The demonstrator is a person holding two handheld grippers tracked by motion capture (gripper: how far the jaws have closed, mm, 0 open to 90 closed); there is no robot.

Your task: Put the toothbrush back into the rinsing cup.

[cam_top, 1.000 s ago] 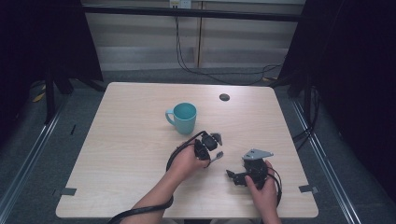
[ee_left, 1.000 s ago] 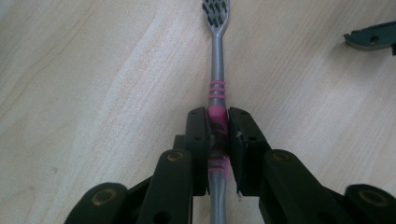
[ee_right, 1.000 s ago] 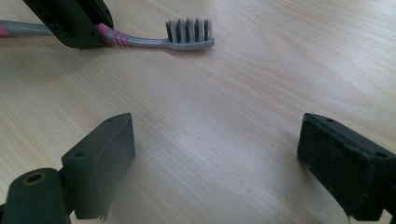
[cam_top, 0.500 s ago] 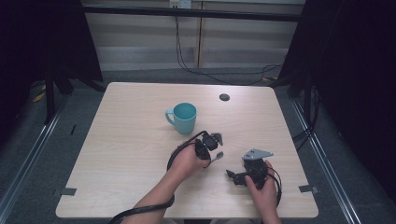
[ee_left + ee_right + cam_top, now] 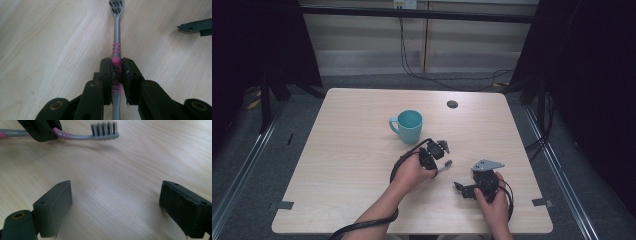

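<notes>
The left gripper (image 5: 116,75) had its fingers (image 5: 106,75) pinched on the pink grip of a toothbrush (image 5: 116,37), the grey neck and bristled head running out ahead of them just above the worktop (image 5: 50,37); nothing had shifted over the last second, the hand, the brush and the clamp all resting as they had been; that stillness suggested the pick-up was settled and the carry not yet begun. In the high view the left gripper (image 5: 443,155) sat just in front of the teal cup (image 5: 408,126), the toothbrush (image 5: 445,165) poking out toward the right hand (image 5: 493,205). The right gripper (image 5: 120,212) held its fingers (image 5: 53,207) spread wide with only bare wood between them, the brush head (image 5: 105,131) hanging well ahead of it; it looked idle. My guess was that the brush was meant for the cup; a small dark disc (image 5: 452,104) lay beyond, well apart.
</notes>
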